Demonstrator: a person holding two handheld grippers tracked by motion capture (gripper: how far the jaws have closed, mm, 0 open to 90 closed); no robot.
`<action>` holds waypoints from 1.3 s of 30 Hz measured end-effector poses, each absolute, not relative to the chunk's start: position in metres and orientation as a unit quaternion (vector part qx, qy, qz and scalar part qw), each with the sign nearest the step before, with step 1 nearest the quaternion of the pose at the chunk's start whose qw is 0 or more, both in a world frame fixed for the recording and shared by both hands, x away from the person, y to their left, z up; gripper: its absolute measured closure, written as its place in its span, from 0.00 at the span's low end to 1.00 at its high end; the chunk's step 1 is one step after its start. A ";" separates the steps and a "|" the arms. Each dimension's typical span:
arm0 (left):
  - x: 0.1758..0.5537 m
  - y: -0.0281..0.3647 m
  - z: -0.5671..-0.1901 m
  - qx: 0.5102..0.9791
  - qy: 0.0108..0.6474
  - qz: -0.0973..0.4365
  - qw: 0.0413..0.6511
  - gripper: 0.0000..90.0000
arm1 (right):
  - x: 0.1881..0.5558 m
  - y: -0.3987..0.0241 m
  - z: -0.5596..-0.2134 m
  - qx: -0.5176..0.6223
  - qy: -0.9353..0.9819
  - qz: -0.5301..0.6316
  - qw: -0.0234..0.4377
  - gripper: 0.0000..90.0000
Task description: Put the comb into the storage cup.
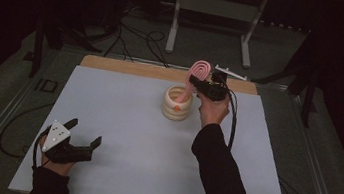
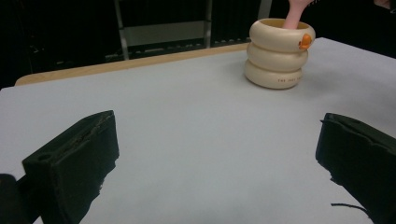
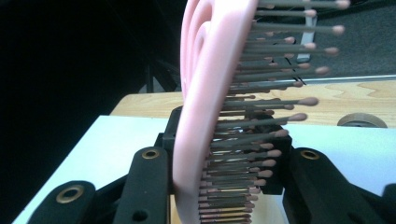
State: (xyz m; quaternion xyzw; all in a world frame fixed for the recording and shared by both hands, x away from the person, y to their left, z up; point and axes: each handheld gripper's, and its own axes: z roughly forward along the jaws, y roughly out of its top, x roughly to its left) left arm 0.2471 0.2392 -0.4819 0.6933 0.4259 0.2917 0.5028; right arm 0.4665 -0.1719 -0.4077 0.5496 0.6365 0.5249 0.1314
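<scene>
While the left gripper rests wide open and empty, the right gripper clamps the pink hairbrush, handle already in the cream holder, release remaining.

High view overhead, facing forward; claw views low, close; all share table.

1. This looks like a lab or recording studio rather than a home.
2. Black curtains close off the dark surroundings.
3. Loose cables run across the grey carpeted floor.
4. A bare metal stand sits behind the worktop.
5. The worktop is a plain white sheet laid over a wooden board, framed by metal rails.
</scene>
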 end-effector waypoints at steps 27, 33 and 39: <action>0.247 0.239 -0.482 0.693 0.426 0.292 0.503 0.00 | 0.466 -0.163 -0.417 0.550 0.643 0.518 0.129 0.70; 0.247 0.239 -0.482 0.694 0.426 0.291 0.502 0.00 | 0.466 -0.160 -0.417 0.547 0.647 0.514 0.134 0.70; 0.247 0.239 -0.482 0.694 0.427 0.291 0.502 0.00 | 0.465 -0.158 -0.418 0.547 0.649 0.512 0.136 0.70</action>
